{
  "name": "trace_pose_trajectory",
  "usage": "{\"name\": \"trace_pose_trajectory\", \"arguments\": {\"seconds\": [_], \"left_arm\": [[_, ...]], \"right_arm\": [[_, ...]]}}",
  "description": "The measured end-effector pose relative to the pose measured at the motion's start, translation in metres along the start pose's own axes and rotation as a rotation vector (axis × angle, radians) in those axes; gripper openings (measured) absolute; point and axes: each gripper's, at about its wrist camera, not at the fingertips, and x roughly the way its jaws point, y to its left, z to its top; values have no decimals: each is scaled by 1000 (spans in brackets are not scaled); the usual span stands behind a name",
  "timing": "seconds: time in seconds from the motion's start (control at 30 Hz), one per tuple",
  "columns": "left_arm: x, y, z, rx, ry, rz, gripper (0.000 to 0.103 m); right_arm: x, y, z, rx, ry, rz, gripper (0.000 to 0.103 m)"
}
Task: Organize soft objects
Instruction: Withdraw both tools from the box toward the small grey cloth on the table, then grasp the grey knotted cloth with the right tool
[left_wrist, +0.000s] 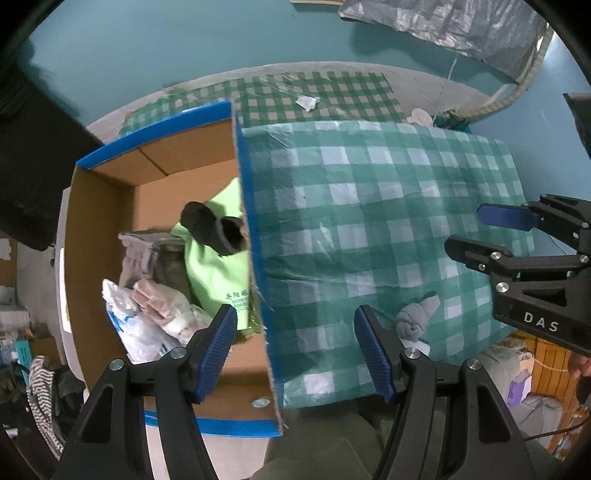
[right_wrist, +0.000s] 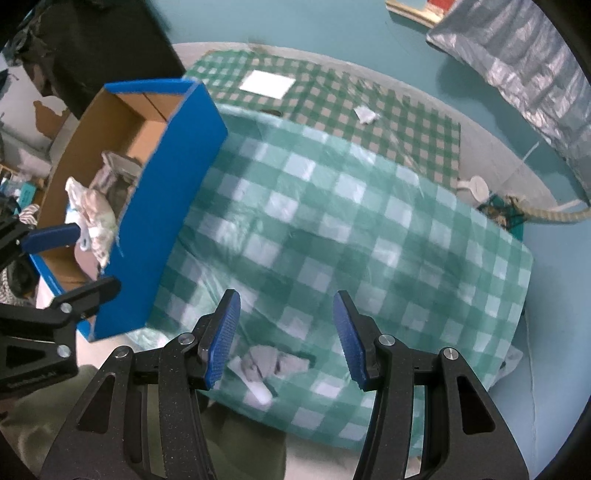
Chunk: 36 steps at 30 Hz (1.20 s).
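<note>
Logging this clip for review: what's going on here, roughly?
A person is sorting soft items into a blue cardboard box with two handheld grippers. The box already holds a lime-green cloth, a black sock and some gloves. One grey rolled sock is left on the checkered cloth. The left gripper and the right gripper both hang above with jaws open and empty, the right one nearly over that sock.
</note>
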Motion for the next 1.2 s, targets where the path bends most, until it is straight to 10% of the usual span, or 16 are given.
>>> {"name": "trace_pose_trajectory", "arguments": {"seconds": [1.2], "left_arm": [[78, -61, -65, 40, 182, 20, 67]], "right_arm": [[74, 9, -77, -183, 128, 80, 58]]}}
